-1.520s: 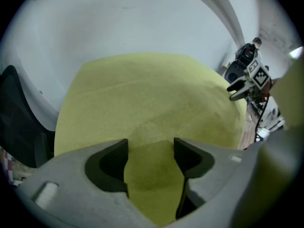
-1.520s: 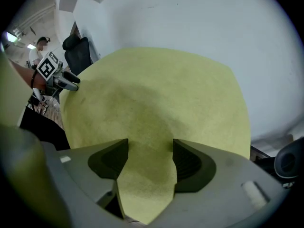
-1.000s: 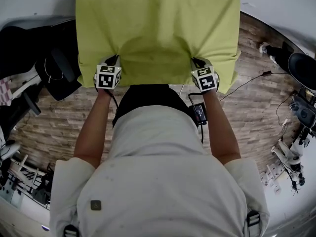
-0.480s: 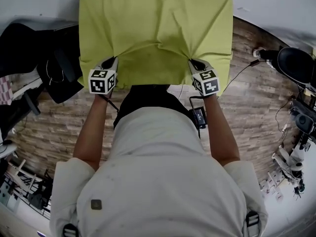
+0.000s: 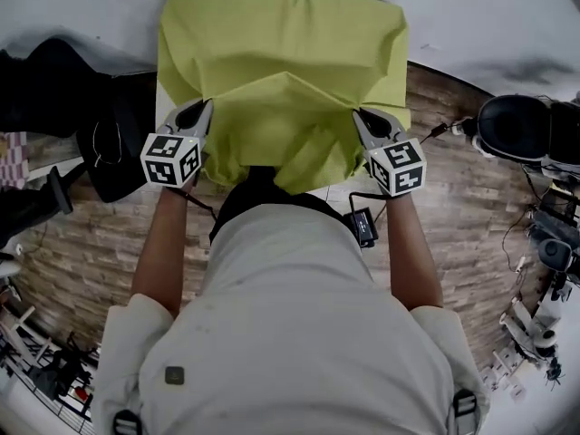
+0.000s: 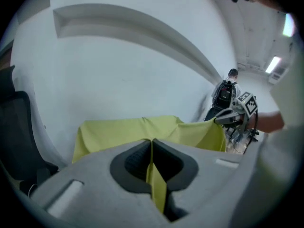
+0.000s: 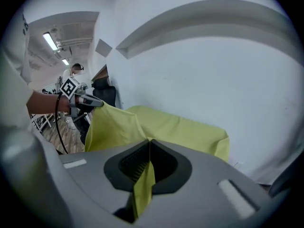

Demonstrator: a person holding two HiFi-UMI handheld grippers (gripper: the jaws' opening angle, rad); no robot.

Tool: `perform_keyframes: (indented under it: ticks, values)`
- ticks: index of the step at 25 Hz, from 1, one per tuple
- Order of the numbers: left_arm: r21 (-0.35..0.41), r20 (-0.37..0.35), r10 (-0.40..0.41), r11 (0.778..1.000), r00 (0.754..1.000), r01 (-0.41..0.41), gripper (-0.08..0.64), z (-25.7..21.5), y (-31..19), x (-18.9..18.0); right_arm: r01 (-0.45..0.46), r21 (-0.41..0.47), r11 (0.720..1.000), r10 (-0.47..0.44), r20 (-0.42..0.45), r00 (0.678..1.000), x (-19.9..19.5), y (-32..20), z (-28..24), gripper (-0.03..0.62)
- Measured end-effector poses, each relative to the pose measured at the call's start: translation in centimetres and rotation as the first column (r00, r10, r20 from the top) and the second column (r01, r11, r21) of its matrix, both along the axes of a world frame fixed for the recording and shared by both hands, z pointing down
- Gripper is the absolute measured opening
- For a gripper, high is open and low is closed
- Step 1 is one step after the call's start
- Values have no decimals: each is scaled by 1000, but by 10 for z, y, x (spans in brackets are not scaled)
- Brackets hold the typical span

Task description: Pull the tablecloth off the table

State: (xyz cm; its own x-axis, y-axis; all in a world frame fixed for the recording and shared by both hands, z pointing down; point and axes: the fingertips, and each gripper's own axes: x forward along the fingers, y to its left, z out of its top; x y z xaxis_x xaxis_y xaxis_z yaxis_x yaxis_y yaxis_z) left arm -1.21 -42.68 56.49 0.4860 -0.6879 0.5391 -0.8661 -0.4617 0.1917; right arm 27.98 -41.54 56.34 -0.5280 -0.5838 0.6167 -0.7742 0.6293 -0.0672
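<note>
Left gripper (image 5: pixel 201 109) and right gripper (image 5: pixel 361 116) each have their fingers (image 6: pixel 128 165) shut tight on a pinch of the cloth (image 5: pixel 281 53), set well apart so it lifts evenly. The cloth covers the counter (image 5: pixel 160 98), its near edge raised, probably to slide free.

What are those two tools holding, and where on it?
The yellow-green tablecloth: left tool and right tool each pinch its near edge, one at each side.
</note>
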Motion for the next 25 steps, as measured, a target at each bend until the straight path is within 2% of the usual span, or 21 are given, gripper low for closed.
perform_keyframes:
  ticks: [5, 10, 18, 21, 25]
  values:
    - [134, -89, -34, 990, 995, 45, 2, -84, 5, 22, 26, 167, 986, -36, 55, 998, 6, -3, -87, 15]
    - [269, -133, -36, 961, 990, 71, 3, -155, 18, 39, 62, 318, 946, -103, 113, 988, 1, 6, -162, 15]
    - [408, -126, -36, 909, 991, 84, 3, -242, 52, 45, 105, 491, 865, -203, 152, 967, -4, 37, -259, 15]
    - [443, -96, -16, 895, 995, 57, 3, -263, 65, 42, 103, 519, 848, -214, 158, 964, -12, 49, -280, 15]
    - [479, -93, 21, 877, 995, 27, 3, -282, 79, 28, 78, 538, 840, -192, 159, 969, -30, 66, -292, 15]
